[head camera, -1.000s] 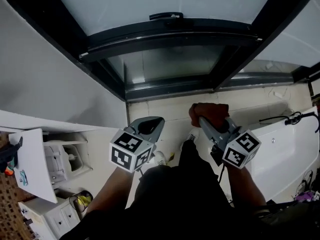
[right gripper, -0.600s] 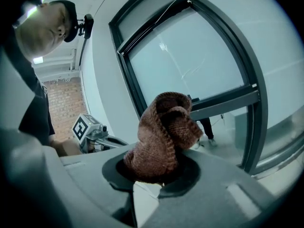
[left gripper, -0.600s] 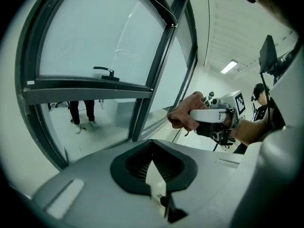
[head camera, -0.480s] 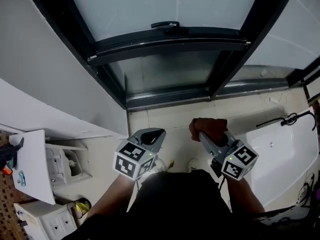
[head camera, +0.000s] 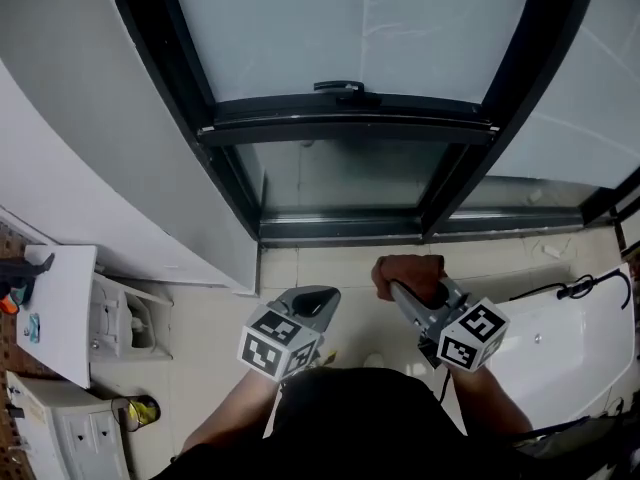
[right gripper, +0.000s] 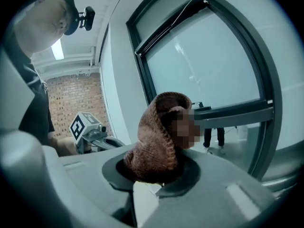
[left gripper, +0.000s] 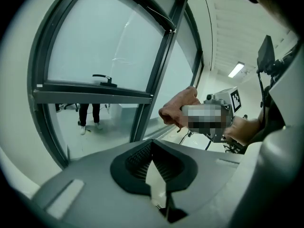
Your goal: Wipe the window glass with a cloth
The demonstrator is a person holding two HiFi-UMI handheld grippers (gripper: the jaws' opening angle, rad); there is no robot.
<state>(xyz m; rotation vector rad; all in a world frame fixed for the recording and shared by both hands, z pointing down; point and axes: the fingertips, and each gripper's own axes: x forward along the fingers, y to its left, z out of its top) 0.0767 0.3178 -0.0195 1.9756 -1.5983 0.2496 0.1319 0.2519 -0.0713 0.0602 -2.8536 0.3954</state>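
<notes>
Cloth (right gripper: 159, 137): one, brown, gripped by right gripper (head camera: 392, 284) fingers; left gripper (left gripper: 152, 146) fingers together, empty; window glass (head camera: 340, 28) ahead.

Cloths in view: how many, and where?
1. A brown knitted cloth is clamped in the right gripper, clear of the window glass. The left gripper is shut on nothing. Others may lie out of view.

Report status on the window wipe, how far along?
Done: brown cloth is gripped in the right tongs. In hand: it is held short of the window glass, not touching. Left: all the wiping. The left tongs are shut and empty.
</notes>
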